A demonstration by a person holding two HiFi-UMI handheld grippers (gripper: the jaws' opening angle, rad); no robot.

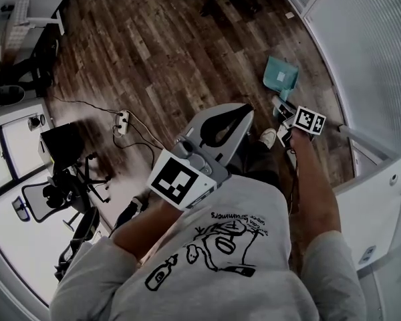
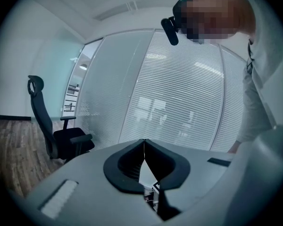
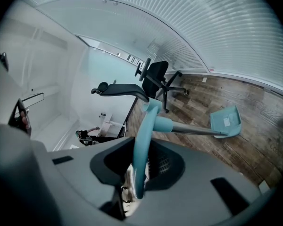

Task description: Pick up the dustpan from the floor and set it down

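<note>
Right tongs (image 3: pixel 143 147) clamp dustpan (image 3: pixel 225 122) by its handle, pan well beyond.

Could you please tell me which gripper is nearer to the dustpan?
Right. The right gripper holds the dustpan by its handle; the left gripper, shut and empty, is back by the person's chest.
</note>
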